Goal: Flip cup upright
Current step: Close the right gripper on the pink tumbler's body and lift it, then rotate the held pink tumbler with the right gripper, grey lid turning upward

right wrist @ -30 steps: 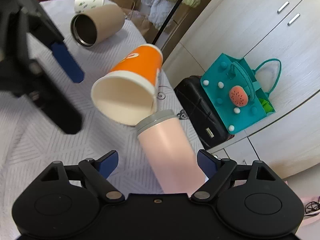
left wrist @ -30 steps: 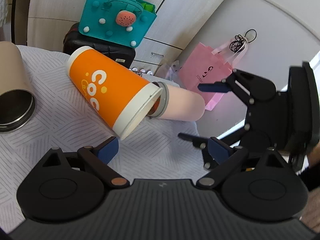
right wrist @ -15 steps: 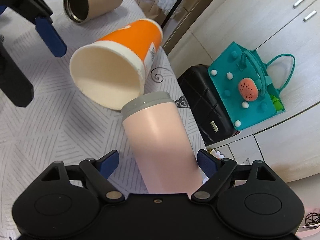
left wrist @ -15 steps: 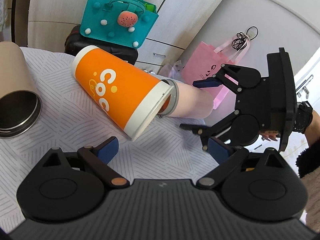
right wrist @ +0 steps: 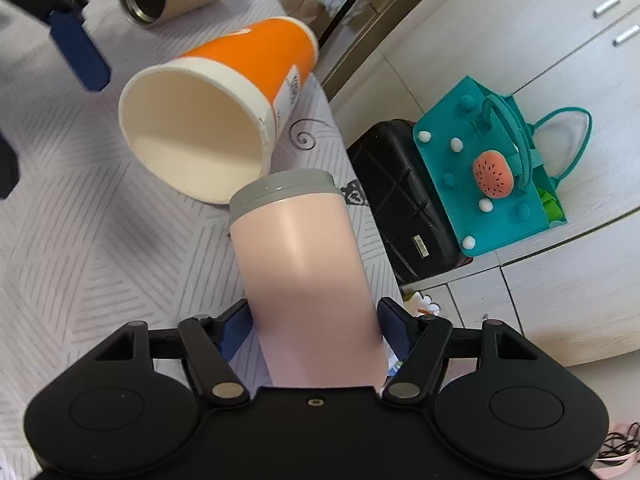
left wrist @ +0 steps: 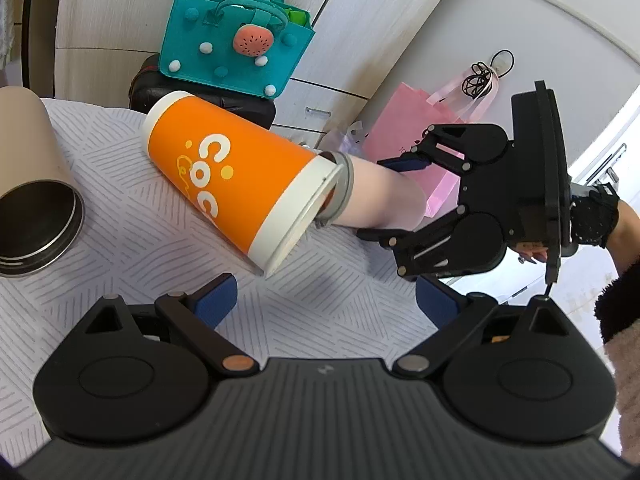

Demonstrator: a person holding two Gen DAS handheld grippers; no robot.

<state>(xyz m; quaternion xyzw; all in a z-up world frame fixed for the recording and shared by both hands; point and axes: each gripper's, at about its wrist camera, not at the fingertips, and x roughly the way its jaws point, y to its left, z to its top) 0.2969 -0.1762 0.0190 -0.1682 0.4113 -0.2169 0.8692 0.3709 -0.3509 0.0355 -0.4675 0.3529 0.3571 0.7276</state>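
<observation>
The right gripper (right wrist: 312, 320) straddles the lying pink tumbler (right wrist: 304, 264), pads closing on its base to stand it up. The left gripper (left wrist: 324, 300) hangs wide open, empty, before the orange paper cup (left wrist: 232, 176).

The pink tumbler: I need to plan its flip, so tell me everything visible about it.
The pink tumbler is a smooth, matte-looking pale pink cylinder with a grey ring at its far end. It lies on its side on the patterned tablecloth, near the table's edge. The right gripper straddles its body, blue fingers on either side. Its grey end sits by the orange cup's open mouth.
</observation>
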